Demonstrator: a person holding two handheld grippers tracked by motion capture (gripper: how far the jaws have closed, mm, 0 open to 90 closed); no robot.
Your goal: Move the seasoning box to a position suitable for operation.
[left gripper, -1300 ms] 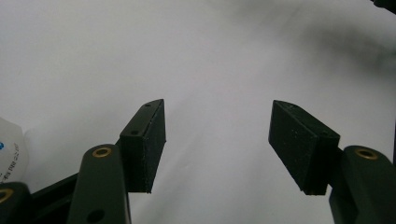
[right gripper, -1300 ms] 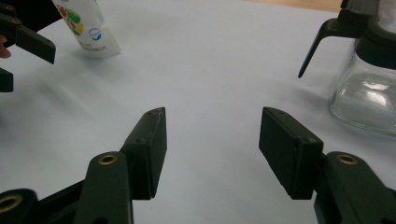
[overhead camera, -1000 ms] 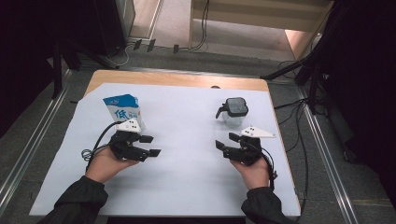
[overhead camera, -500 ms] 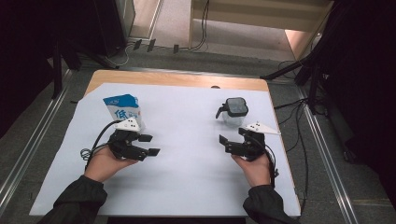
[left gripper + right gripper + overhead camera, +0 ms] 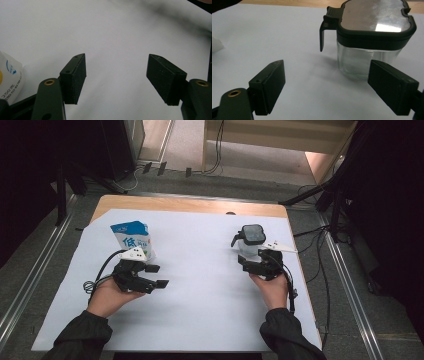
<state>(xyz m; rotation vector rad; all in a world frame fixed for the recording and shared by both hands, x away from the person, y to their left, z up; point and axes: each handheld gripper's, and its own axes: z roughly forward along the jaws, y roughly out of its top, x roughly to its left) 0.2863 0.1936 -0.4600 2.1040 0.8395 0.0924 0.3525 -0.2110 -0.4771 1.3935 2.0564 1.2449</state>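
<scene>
While the person sat with both forearms on the white sheet (image 5: pixel 200 270) that covered the table (image 5: pixel 190 205), the right gripper (image 5: pixel 251 261) was held close in front of a glass jar (image 5: pixel 248 246), its jaws spread wide with nothing between them. Those jaws had just been opening. In the right gripper view the jar (image 5: pixel 365 45) stood upright on the sheet, just beyond the jaw tips and toward the right-hand jaw, clear of both pads. It carried a dark lid (image 5: pixel 374 17) with a shiny top and a lever hanging down its left side.

On the other side, the left gripper (image 5: pixel 157 276) lay low over the sheet in the person's left hand (image 5: pixel 107 297), pointing toward the middle of the table. Its jaws had just been opening too, and stood apart over bare sheet. A blue and white milk carton (image 5: pixel 132 239) stood upright just behind that gripper, near the far left of the sheet, well apart from the jar. From the left gripper view, a white edge of the carton (image 5: pixel 10 77) showed at the left, outside the jaws.
</scene>
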